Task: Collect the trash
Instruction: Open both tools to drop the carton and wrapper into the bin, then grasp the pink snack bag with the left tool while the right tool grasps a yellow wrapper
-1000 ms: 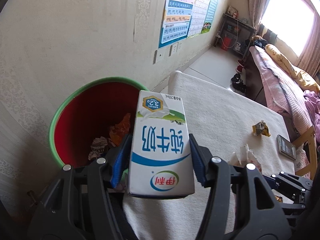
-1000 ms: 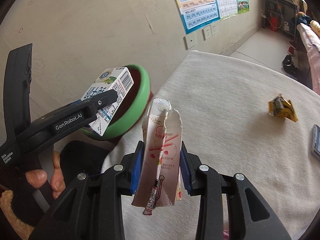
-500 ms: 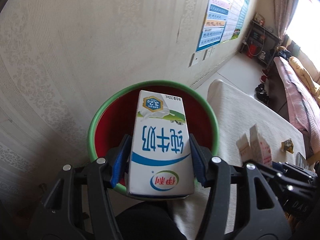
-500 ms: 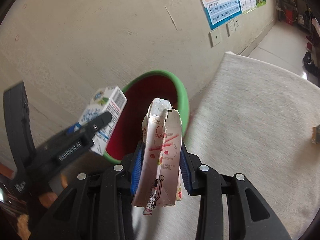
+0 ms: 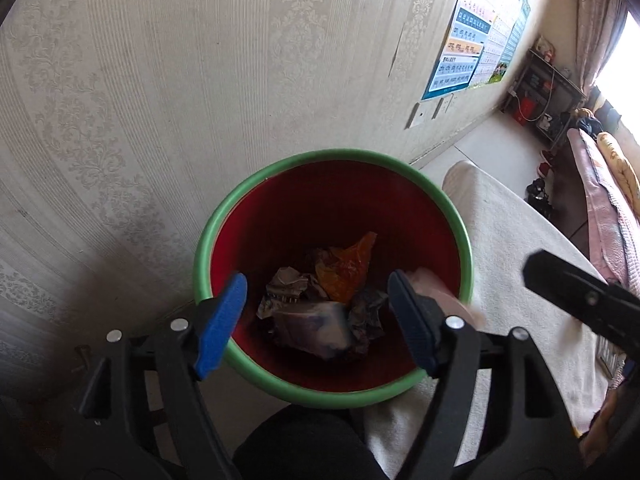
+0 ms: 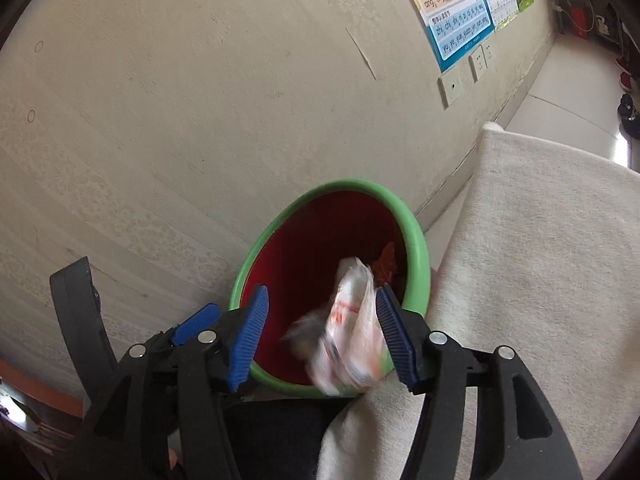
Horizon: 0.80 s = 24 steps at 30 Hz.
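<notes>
— As both cartons were let go over the bin point(image 5: 464, 236), which step was reached?
— The drop. The left gripper point(image 5: 316, 316) had just been spread and held nothing; the milk carton point(image 5: 316, 326) lay blurred on crumpled trash inside. The right gripper point(image 6: 320, 334) had just been spread too, the torn pink carton point(image 6: 352, 336) caught mid-fall between its jaws.
— And next?
— More trash would likely have to be fetched from the cloth point(image 6: 540, 260).

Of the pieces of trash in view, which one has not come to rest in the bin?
The pink-and-white carton, blurred between the open right claw pads above the bin; the orange wrapper and crumpled papers lie at the bottom.
</notes>
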Tool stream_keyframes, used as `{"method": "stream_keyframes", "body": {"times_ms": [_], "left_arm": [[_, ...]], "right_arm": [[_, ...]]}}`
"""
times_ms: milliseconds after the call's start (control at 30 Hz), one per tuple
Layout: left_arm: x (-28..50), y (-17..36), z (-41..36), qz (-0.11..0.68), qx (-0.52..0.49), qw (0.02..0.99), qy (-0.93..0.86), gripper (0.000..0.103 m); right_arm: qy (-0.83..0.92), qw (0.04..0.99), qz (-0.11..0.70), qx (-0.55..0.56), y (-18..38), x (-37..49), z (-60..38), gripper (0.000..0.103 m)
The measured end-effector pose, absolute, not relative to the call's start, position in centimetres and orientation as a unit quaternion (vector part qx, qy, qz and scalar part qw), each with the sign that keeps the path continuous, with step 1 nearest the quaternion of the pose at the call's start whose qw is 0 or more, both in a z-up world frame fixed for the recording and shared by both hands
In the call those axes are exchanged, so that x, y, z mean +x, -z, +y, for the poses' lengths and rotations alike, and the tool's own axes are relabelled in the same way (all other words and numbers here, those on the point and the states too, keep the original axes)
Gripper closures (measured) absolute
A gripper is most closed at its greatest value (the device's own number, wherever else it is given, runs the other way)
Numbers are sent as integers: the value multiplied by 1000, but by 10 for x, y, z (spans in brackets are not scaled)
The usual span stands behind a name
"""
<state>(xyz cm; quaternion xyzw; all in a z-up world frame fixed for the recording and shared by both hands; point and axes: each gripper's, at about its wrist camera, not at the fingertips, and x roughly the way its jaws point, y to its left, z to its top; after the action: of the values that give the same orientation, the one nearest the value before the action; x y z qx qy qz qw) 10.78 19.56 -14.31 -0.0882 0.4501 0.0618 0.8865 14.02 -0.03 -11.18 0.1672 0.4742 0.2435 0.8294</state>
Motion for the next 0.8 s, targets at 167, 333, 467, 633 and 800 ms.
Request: {"method": "stream_keyframes", "body": {"times_ms": [167, 333, 467, 633, 800], "left_arm": [[102, 141, 184, 448, -76, 889, -50, 31], [97, 141, 151, 454, -53, 889, -14, 31], [89, 148, 108, 467, -25, 883, 41, 31], [78, 152, 56, 482, -2, 869, 110, 31], [56, 148, 22, 493, 9, 854, 167, 31]], "right_arm": [[-225, 843, 471, 128, 103, 99, -49, 42], [-149, 844, 508, 88, 114, 44, -131, 41], [-84, 820, 560, 84, 138, 5, -186, 41], [-60, 798, 596, 72, 164, -11, -203, 50], [-71, 773, 627, 65, 181, -14, -205, 80]]}}
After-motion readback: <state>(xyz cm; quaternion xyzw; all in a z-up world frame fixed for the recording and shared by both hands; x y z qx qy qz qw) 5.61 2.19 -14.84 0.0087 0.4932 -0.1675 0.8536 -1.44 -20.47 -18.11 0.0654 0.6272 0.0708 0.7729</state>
